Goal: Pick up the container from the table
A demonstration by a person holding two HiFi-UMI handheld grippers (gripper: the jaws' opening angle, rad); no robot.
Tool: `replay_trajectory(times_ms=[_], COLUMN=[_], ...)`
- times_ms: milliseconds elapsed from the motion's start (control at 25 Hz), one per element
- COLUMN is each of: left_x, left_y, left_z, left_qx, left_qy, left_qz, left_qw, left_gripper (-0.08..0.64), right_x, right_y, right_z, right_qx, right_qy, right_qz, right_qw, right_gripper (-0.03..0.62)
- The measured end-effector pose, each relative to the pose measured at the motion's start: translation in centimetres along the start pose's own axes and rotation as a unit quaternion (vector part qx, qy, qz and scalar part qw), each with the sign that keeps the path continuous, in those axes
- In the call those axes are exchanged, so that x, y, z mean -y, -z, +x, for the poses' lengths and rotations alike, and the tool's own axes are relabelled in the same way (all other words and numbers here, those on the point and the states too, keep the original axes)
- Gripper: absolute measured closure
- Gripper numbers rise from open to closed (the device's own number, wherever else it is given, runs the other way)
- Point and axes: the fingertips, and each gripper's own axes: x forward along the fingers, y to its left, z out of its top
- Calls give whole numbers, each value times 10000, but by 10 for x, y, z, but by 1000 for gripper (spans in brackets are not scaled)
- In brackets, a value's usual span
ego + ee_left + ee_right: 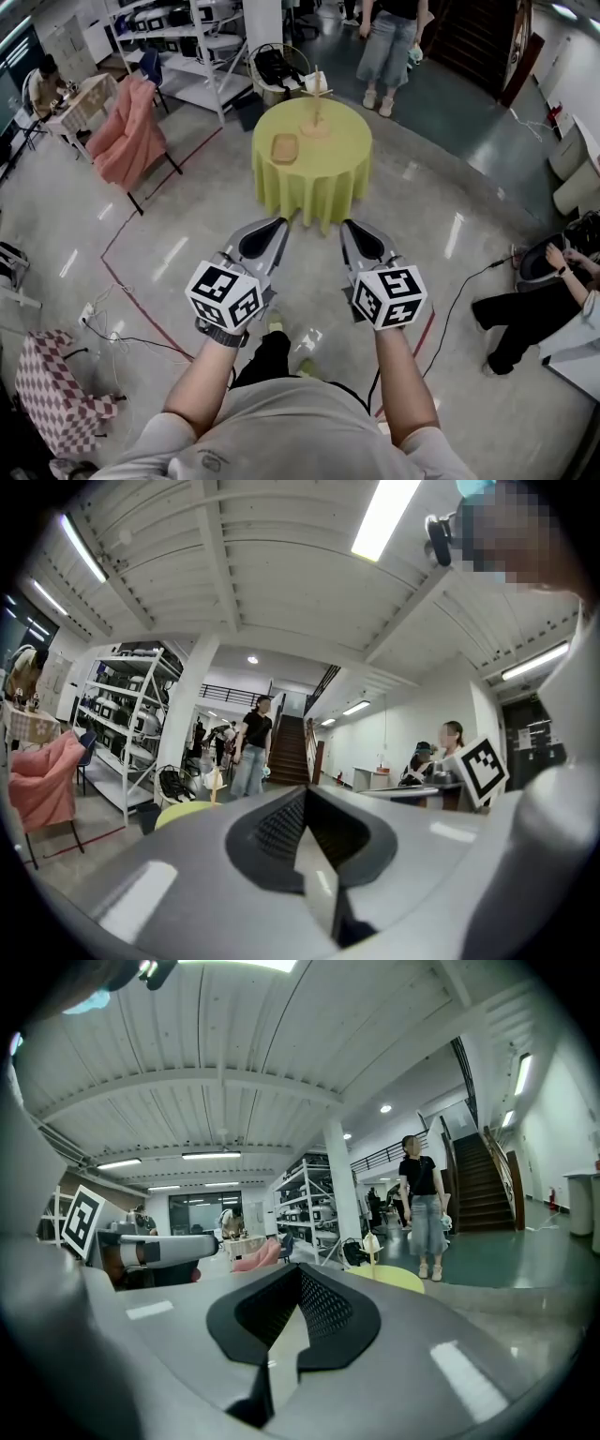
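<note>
A shallow wooden container (284,147) lies on a round table with a yellow-green cloth (323,178), beside an upright wooden stand (317,111). Both grippers are held in the air well short of the table, side by side. The left gripper (277,225) is shut with nothing in it, and so is the right gripper (349,227). In the left gripper view the shut left gripper (305,803) points toward the table (180,814), low at the left. The right gripper view shows the shut right gripper (298,1283) and the table (401,1279) beyond it. The container is hidden in both gripper views.
A chair draped in pink cloth (129,129) stands left of the table, and a checkered chair (54,389) at the near left. Shelving (192,42) lines the back. One person (389,42) stands behind the table; another (539,305) sits at the right. Cables (112,328) cross the floor.
</note>
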Motion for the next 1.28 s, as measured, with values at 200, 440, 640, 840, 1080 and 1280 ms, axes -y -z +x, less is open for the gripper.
replay_trajectory(times_ms=[200, 440, 640, 840, 1080, 1280], left_x=[-18, -62, -109, -159, -210, -243], left_y=[7, 9, 7, 5, 7, 10], left_z=[20, 51, 82, 113, 140, 160], left_qx=[-15, -60, -85, -95, -104, -86], left_qy=[36, 70, 127, 247, 369, 412], left_qz=[-60, -122, -159, -173, -175, -153], left_qw=[10000, 9999, 9998, 9995, 9991, 9990], left_gripper=[554, 554, 554, 554, 554, 554], right_x=[11, 24, 36, 49, 59, 66], right_y=[5, 7, 6, 5, 10, 18], right_z=[24, 77, 132, 190, 250, 292], right_qx=[-83, -224, -329, -385, -471, -618], right_qy=[15, 56, 100, 209, 344, 393], right_qz=[0, 33, 72, 135, 307, 394], right_qw=[10000, 9997, 9994, 9990, 9978, 9965], right_gripper=[583, 583, 583, 583, 583, 583])
